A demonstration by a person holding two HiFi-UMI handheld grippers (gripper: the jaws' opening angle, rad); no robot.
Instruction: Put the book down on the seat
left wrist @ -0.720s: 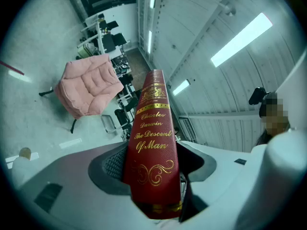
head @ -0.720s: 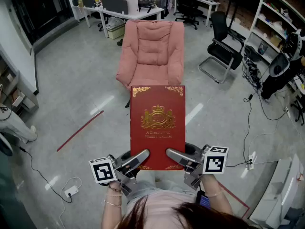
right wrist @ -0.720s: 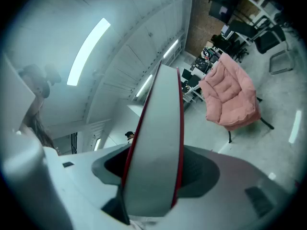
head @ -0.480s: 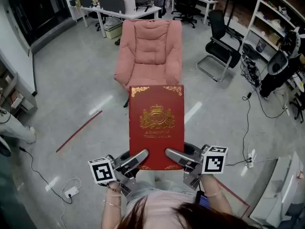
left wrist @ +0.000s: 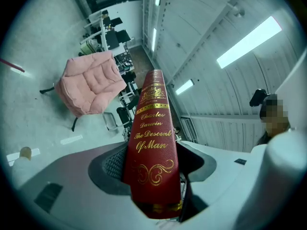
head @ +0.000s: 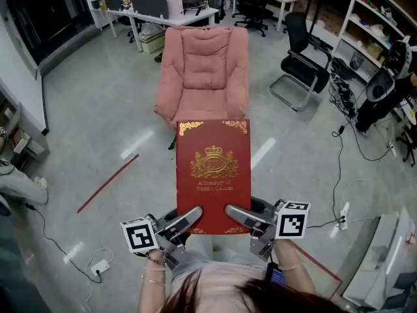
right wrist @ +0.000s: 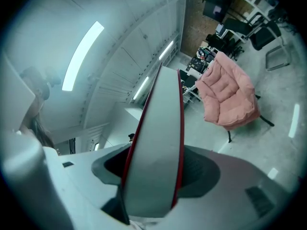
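A red hardcover book with gold ornament is held flat in front of me, above the floor. My left gripper is shut on its near left corner, my right gripper on its near right corner. In the left gripper view the gold-lettered spine of the book stands between the jaws. In the right gripper view the book's white page edge fills the gap between the jaws. The pink armchair stands ahead, its seat bare, just beyond the book's far edge.
A black office chair stands right of the armchair. Desks with monitors line the back. Shelves and cables run along the right. A red strip lies on the floor at left, with a power strip near it.
The armchair has slid slightly left and up in the head view. The book and both grippers keep the same place and grip.
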